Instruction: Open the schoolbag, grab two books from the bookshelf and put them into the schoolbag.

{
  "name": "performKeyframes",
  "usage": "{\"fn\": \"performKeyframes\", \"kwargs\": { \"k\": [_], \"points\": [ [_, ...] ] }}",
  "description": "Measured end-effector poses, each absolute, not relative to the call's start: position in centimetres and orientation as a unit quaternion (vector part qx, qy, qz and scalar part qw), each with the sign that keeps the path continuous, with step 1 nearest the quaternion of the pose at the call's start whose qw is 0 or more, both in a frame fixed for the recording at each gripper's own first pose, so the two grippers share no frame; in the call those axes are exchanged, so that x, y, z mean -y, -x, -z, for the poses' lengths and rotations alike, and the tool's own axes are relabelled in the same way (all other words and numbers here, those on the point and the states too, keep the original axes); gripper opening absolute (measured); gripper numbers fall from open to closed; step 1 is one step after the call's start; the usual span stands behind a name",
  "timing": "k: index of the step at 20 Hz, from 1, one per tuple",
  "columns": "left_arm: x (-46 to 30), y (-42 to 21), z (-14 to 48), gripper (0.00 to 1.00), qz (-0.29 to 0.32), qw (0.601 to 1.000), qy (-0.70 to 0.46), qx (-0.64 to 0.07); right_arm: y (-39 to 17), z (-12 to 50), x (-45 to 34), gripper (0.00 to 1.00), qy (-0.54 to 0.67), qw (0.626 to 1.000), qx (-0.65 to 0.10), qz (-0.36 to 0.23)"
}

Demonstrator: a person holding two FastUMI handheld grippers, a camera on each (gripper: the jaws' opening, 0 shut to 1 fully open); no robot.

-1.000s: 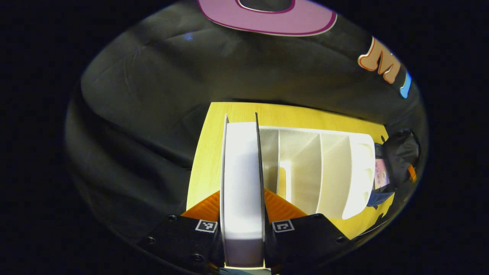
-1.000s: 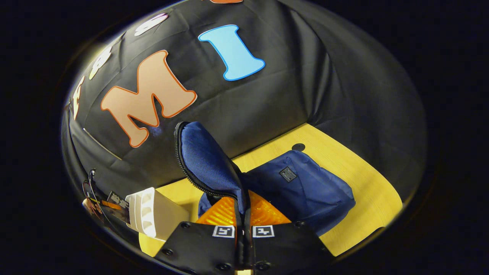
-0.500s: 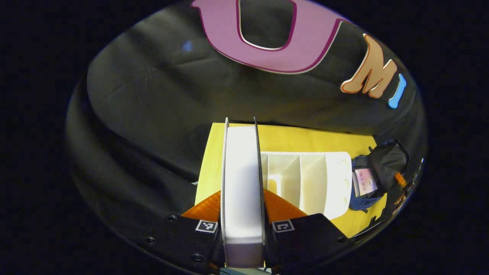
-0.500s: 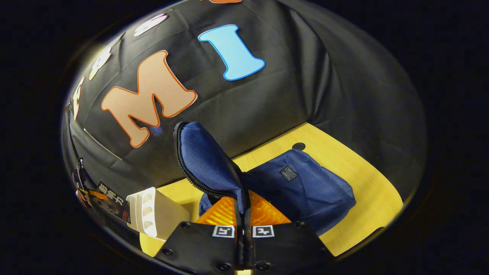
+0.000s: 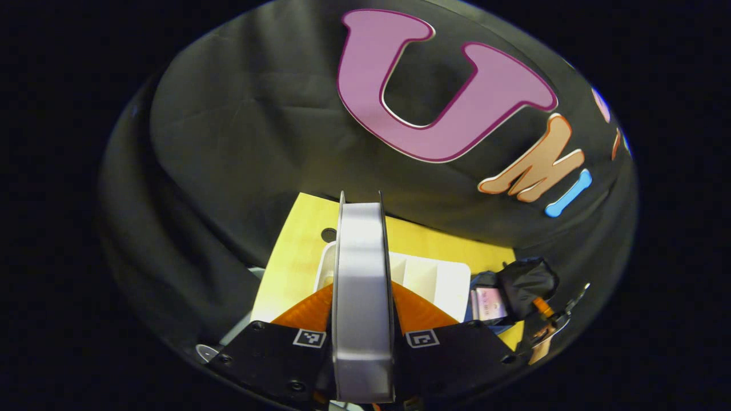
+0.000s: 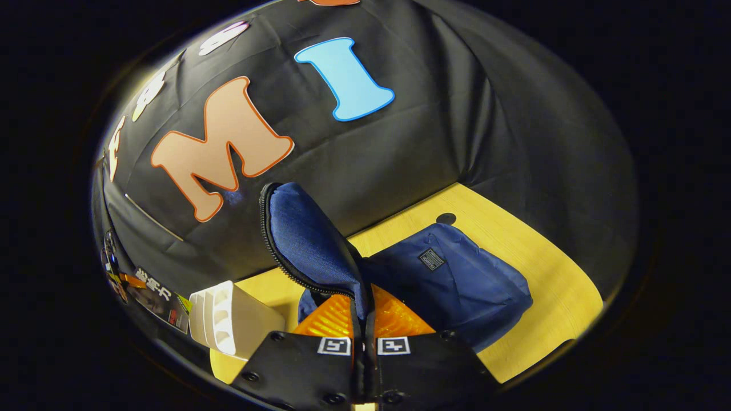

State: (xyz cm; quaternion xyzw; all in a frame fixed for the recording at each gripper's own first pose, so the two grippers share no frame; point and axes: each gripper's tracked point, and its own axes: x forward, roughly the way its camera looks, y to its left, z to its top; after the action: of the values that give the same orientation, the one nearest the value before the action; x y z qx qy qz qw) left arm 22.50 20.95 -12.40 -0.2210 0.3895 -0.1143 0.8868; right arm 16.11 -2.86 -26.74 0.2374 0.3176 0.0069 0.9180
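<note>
One thick book point(image 5: 362, 297) with white page edges and thin dark covers, clamped edge-on between both fingers of the left gripper point(image 5: 362, 311), raised above the yellow wooden tabletop point(image 5: 297, 268) with its far end toward the black cloth wall. Directly behind and below the book, a white plastic bookshelf point(image 5: 434, 277) with upright dividers, standing on the tabletop; seen again low at the left of the right gripper view point(image 6: 228, 319), with a slim dark book or cover point(image 6: 157, 297) at the far left edge beside it, too blurred to tell apart further. Just right of the bookshelf in the left gripper view, a dark open bag mouth with a pale pink label inside point(image 5: 491, 302). Dark blue fabric schoolbag point(image 6: 457, 285) lying on the yellow tabletop in the right gripper view, a small dark label on its front panel. Blue zippered flap of the schoolbag point(image 6: 308, 245) lifted upright, zip teeth running along its curved edge, lower edge pinched between both fingers of the right gripper point(image 6: 364, 328), fingers drawn nearly together on the cloth. Small dark round mark point(image 6: 446, 218) on the tabletop just beyond the schoolbag, near the wall.
</note>
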Motion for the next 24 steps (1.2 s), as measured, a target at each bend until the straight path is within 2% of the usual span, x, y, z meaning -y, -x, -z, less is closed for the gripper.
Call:
{"fn": "performKeyframes", "kwargs": {
  "k": [12, 15, 24],
  "points": [
    [-17.5, -22.6, 10.4, 0.36, 0.171, 0.827, 0.425, -0.327, -16.1, 27.1, 2.4, 0.03, -0.225, 0.919, -0.323, -0.008],
    [-14.8, -22.7, 9.6, 0.36, 0.200, 0.806, 0.468, -0.302, -16.0, 27.2, 2.1, 0.03, -0.219, 0.920, -0.326, -0.011],
    [-2.5, -23.3, 10.9, 0.36, 0.271, 0.772, 0.484, -0.310, -15.8, 26.9, 1.8, 0.04, -0.210, 0.922, -0.326, -0.010]
  ]
}}
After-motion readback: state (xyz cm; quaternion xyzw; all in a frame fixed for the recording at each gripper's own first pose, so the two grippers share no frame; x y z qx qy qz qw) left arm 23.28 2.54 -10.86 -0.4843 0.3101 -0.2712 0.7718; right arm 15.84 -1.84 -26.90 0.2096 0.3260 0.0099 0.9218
